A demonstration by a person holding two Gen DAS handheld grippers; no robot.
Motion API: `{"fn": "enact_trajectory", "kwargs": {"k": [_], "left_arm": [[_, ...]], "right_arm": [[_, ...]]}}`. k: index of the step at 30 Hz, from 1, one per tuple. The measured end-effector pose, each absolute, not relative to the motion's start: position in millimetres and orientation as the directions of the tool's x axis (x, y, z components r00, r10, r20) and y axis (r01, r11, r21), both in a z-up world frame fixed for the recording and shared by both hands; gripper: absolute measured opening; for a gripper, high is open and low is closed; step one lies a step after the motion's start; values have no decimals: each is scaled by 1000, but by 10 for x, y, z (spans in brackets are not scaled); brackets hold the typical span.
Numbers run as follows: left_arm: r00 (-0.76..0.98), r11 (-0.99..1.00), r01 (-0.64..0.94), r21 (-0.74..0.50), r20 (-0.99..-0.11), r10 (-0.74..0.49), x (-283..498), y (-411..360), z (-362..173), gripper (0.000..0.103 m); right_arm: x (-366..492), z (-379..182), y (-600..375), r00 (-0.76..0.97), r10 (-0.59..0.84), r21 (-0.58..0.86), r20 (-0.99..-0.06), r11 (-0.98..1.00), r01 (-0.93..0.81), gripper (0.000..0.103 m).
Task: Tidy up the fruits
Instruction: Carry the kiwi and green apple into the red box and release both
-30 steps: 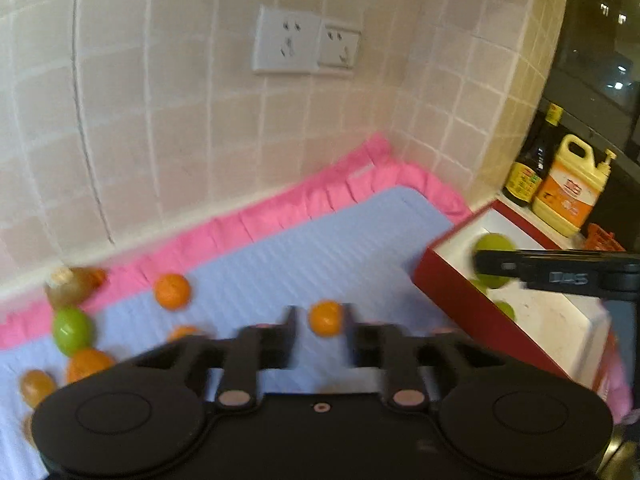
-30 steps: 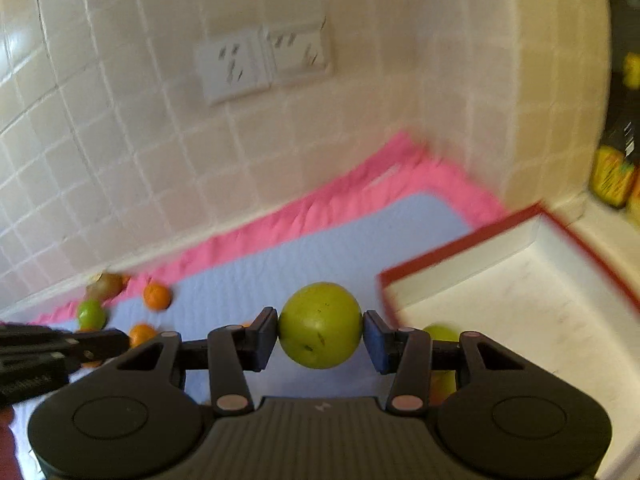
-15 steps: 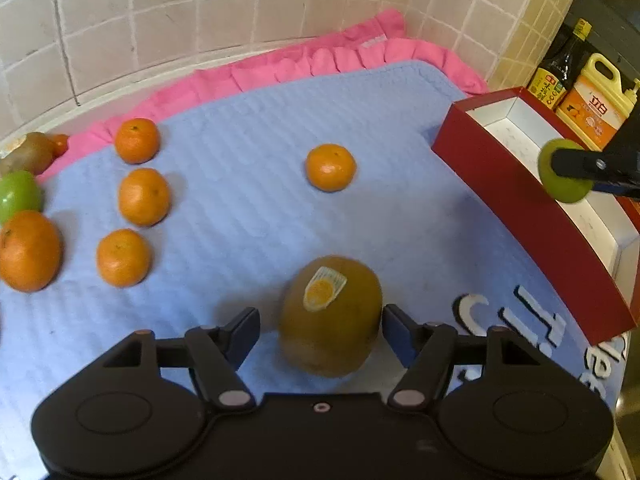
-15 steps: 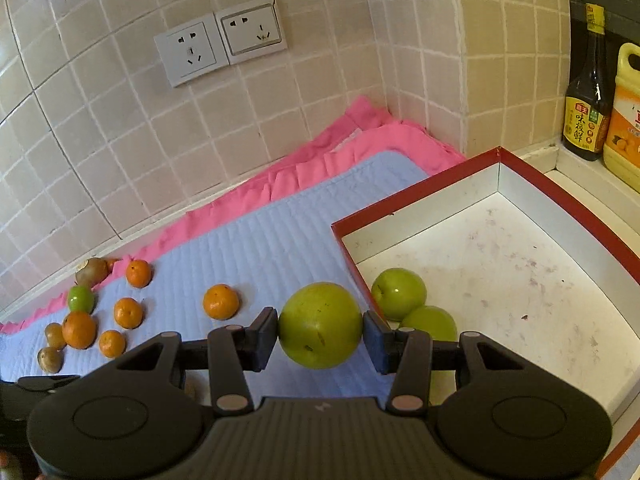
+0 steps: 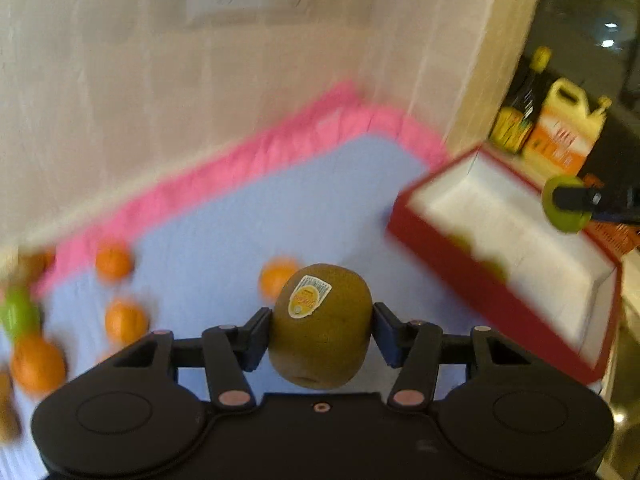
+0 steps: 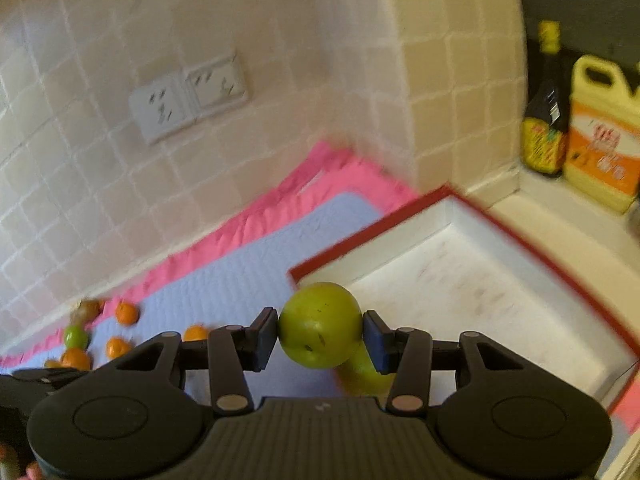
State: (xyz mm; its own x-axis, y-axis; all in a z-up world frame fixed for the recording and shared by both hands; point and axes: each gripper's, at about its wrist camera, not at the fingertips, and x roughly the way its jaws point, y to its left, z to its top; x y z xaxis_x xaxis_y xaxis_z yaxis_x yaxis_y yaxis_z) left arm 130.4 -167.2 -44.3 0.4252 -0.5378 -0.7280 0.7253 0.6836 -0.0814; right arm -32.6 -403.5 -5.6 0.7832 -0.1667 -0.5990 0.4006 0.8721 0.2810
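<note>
A brown kiwi [image 5: 320, 320] with a yellow sticker sits between the pads of my left gripper [image 5: 320, 334]. Its jaws are closing and press on the kiwi, which hangs above the blue mat [image 5: 280, 208]. My right gripper [image 6: 320, 338] is shut on a green apple [image 6: 320, 320], held over the near corner of the red box [image 6: 400, 230]. Another green fruit [image 6: 360, 376] lies in the box just below it. Several oranges [image 5: 120, 320] and a green fruit [image 5: 16, 312] lie at the mat's left end. In the left wrist view the right gripper [image 5: 576, 200] hovers past the box.
The tiled wall with sockets [image 6: 188, 96] runs behind the mat's pink frill [image 6: 280, 208]. A dark sauce bottle [image 6: 544, 120] and a yellow jug [image 6: 600, 136] stand on the ledge right of the box. The box floor is white.
My left gripper opened around the kiwi on the mat, then closed on it and lifted it. My right gripper carried the green apple rightward, over the box corner.
</note>
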Motion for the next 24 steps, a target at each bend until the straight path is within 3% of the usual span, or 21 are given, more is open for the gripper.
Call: {"fn": "enact_trajectory", "kwargs": {"k": [5,9,15,24], "left_arm": [[397,576,813,-85,-642,-655,1433,-2213,55,64],[323,469,879,-82,-621,-714,1440,-2866,156,64],[172,378,917,-129,-727,-665,1385,-3836,-337,64],[44,353,915,-193,-824,-564,1291,-4318,-1030,64]], "right_arm": [[-543,214,-4512,772,-306,231,-557,836,498,49],[-653,146,-4856,709,-367,177,-602,804,567,49],[-679,-392,-5247,612,-281,203,-739,773,601,49],[-578,-924,-5305,515,-172,190,-840,794,577,49]]}}
